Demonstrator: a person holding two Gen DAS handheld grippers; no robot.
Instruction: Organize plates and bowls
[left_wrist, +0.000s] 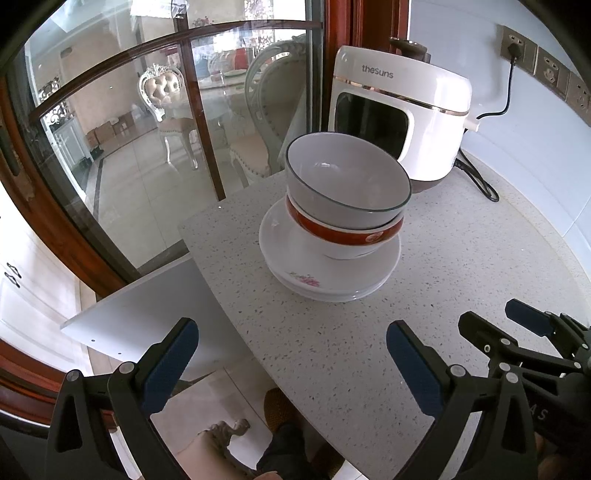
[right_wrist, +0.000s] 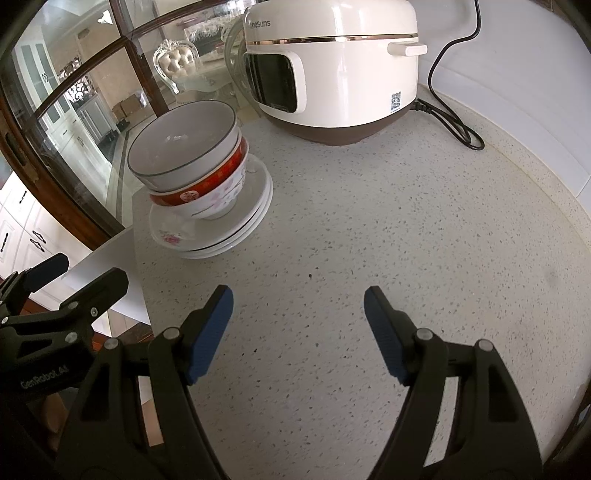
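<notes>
A white bowl with a dark rim (left_wrist: 343, 181) (right_wrist: 184, 147) sits tilted inside a red-banded bowl (left_wrist: 347, 236) (right_wrist: 207, 192). Both rest on a stack of white plates with a pink flower print (left_wrist: 325, 277) (right_wrist: 214, 229) near the counter's left corner. My left gripper (left_wrist: 291, 332) is open over the counter's front edge, short of the stack, with nothing between its blue pads. My right gripper (right_wrist: 298, 295) is open above bare counter, to the right of and nearer than the stack, and holds nothing. Each gripper shows in the other's view, the right gripper (left_wrist: 495, 317) and the left gripper (right_wrist: 88, 269).
A white rice cooker (left_wrist: 399, 114) (right_wrist: 332, 62) stands behind the stack, its black cord (right_wrist: 454, 122) looping to wall sockets (left_wrist: 517, 48). A glass door with a dark wood frame (left_wrist: 147, 147) bounds the speckled counter (right_wrist: 369, 221) on the left. A white cabinet door (left_wrist: 147, 306) juts out below the counter's edge.
</notes>
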